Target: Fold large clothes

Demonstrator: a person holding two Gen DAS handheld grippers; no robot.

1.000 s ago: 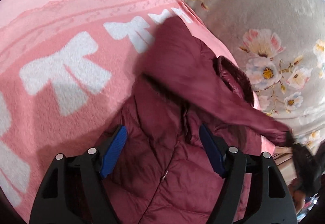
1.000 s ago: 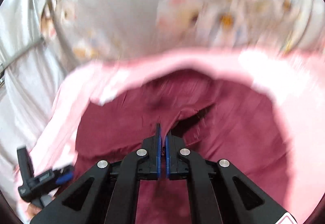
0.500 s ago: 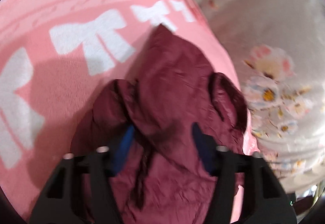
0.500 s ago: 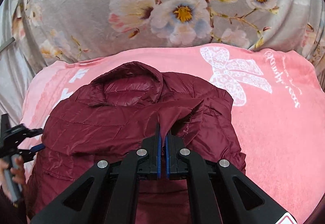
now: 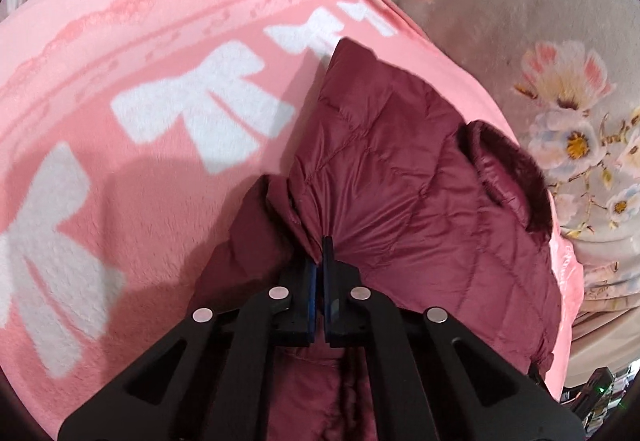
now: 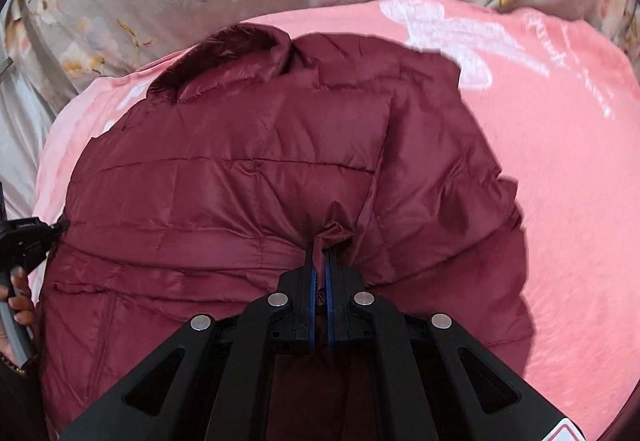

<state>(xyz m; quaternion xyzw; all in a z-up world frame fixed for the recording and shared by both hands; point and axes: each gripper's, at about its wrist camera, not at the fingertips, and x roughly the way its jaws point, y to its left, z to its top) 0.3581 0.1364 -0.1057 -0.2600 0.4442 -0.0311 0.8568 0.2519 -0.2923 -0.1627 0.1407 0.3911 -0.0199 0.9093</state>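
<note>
Jacket [image 6: 248, 177] fabric sits pinched in left gripper [image 5: 320, 253] and right gripper [image 6: 319, 253].

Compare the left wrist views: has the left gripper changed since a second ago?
Yes. The left gripper has just been closing and now pinches a fold of the quilted maroon puffer jacket lying on the pink bow-patterned blanket.

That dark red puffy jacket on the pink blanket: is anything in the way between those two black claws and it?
Nothing visible is. The left gripper has just been closing and now pinches a fold of the jacket, and the right gripper is shut on another fold. Only the pink blanket lies beneath the jacket.
</note>
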